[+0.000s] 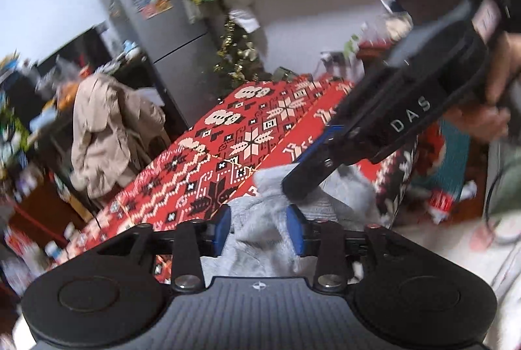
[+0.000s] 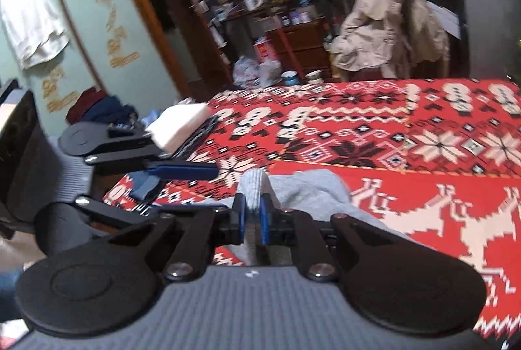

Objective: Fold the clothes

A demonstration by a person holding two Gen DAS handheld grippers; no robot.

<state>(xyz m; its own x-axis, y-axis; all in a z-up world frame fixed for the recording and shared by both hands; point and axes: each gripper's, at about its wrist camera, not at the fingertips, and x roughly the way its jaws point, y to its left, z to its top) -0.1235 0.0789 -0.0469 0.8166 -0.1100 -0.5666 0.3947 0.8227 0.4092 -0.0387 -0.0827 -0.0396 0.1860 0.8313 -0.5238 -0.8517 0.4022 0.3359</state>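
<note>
While the right gripper (image 2: 253, 221) pinches a ribbed edge of the grey sweatshirt (image 2: 302, 187), the left gripper (image 1: 259, 228) stands spread just beside it, cloth lying loose between its fingers; the garment trails ahead over the red patterned blanket (image 2: 407, 135).

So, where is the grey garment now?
The grey garment lies on the red cloth, low in both views; the right gripper pinches its ribbed edge.
</note>
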